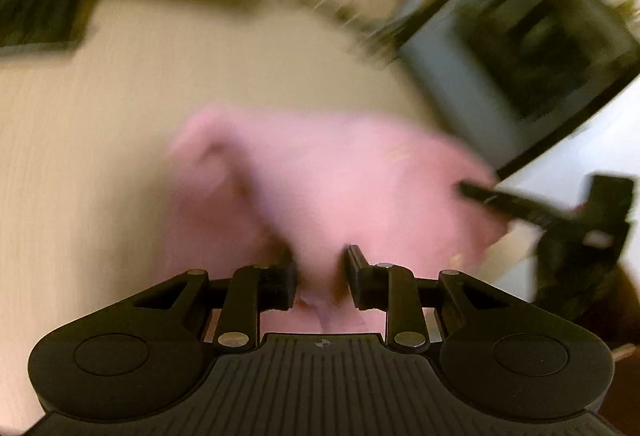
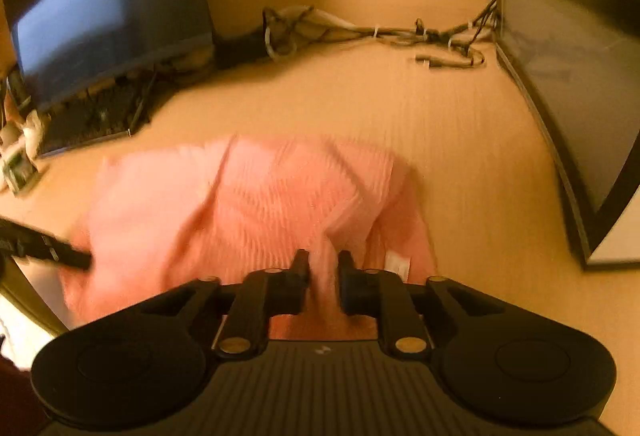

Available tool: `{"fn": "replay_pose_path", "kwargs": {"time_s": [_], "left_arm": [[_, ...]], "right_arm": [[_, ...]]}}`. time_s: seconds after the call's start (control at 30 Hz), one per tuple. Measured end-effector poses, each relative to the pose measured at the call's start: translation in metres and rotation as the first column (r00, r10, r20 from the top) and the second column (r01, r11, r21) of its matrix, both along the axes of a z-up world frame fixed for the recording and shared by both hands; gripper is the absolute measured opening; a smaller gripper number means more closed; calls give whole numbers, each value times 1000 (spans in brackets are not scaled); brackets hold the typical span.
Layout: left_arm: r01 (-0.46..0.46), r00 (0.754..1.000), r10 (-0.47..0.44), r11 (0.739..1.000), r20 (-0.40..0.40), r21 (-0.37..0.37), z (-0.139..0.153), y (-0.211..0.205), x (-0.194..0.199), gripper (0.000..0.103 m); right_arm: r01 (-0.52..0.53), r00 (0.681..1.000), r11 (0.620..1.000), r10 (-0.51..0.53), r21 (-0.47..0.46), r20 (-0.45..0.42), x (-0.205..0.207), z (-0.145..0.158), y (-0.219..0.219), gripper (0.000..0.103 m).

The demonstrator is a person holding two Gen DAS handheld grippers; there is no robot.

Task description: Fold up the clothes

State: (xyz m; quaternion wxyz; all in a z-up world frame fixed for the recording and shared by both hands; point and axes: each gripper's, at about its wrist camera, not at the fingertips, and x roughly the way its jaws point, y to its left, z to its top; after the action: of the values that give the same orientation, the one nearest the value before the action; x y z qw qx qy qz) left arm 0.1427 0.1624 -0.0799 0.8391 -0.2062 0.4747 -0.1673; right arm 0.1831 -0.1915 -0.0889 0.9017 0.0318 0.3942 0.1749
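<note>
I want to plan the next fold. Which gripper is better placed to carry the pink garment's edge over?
Neither clearly: the left gripper and the right gripper each pinch a bunch of the pink garment. Probably both should move together across the table.

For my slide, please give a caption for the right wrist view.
Right gripper pinches a pink garment on a wooden desk.

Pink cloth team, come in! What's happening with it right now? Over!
Left gripper shut on pink cloth. Right gripper shut on its near edge too. Cloth bunched on the table. Cable bundle lies beyond, clear of it.
</note>
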Motion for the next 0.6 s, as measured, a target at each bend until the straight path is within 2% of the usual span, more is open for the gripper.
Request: {"fn": "replay_pose_path", "kwargs": {"time_s": [0.07,0.17,0.23,0.3,0.37,0.43,0.47,0.53,0.6], "left_arm": [[-27,1000,27,1000,4,12,-10,3,-5,37],[-55,998,52,996,42,68,4,7,-8,45],[-72,995,65,992,71,104,15,11,-11,47],[-91,993,84,992,80,86,22,18,-14,54],[-95,993,93,995,72,29,25,24,-17,70],[-91,994,93,995,58,-36,26,27,-19,81],[-78,996,81,995,42,-65,22,21,-18,82],[-50,999,51,996,9,-72,11,6,-14,82],[-19,1000,20,998,4,-54,4,-12,-11,74]], "right_arm": [[-5,1000,1000,5,13,3,-2,4,-2,29],[-12,999,1000,11,27,38,-5,20,-15,56],[-6,998,1000,4,26,67,-8,29,-22,60],[-3,997,999,0,33,76,-10,32,-26,68],[-16,998,999,13,43,63,-7,30,-24,75],[-38,998,999,36,32,46,-8,24,-17,75],[-55,998,998,54,20,38,-8,19,-12,75],[-84,996,996,84,1,29,-9,12,-3,75],[-96,995,995,96,-10,28,-8,9,3,75]]}}
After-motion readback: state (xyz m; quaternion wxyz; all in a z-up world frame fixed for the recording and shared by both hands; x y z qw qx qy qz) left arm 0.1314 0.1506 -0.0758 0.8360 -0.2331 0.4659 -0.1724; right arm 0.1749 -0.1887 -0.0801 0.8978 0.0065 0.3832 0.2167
